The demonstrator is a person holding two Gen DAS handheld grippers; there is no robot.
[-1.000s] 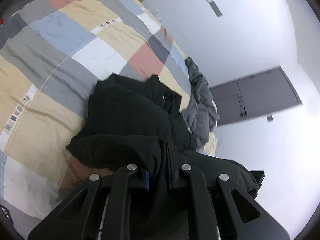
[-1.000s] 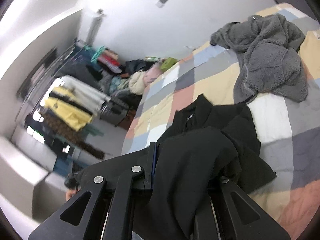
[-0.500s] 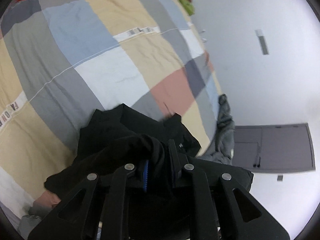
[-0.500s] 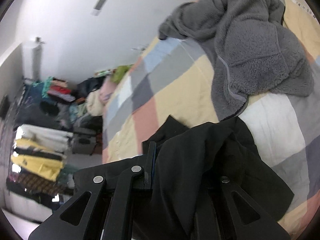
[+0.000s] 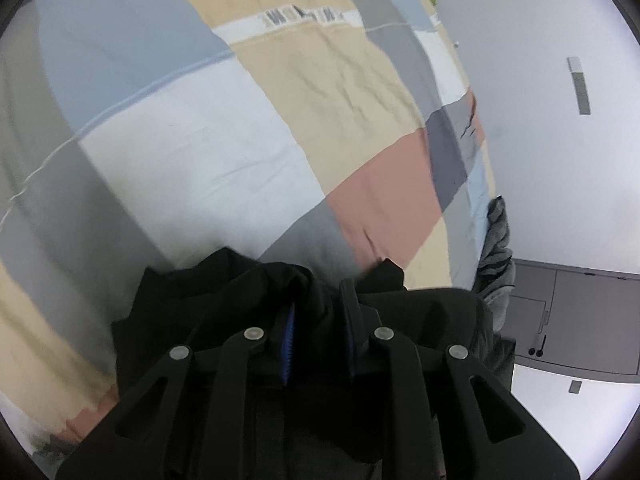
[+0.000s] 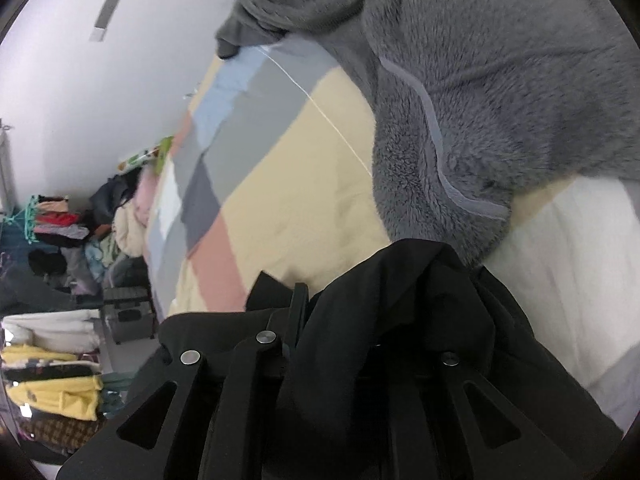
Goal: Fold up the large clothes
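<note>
- Bedroom scene, two wrist views, both tilted down toward a bed w/ a patchwork cover in blue, beige, white, grey and pink blocks.
- Black garment, the task item, is bunched at the near edge of the cover and draped over both tools.
- Left gripper: jaws are opening, black fabric sits between them; a blue pad shows on the inner face of one finger. Cannot tell if the pads press the cloth.
- Right gripper: jaws together, clamped on a fold of the black garment; cloth hangs over the right finger and hides it.
- Grey fleece jacket lies heaped on the cover, just beyond the black garment in the right view; its edge seems to meet the black cloth.
- Far left in the right view: clothes rack w/ yellow and white items, plus a pile of mixed clothing by the bed.
- Left view also shows a grey door in a white wall.
</note>
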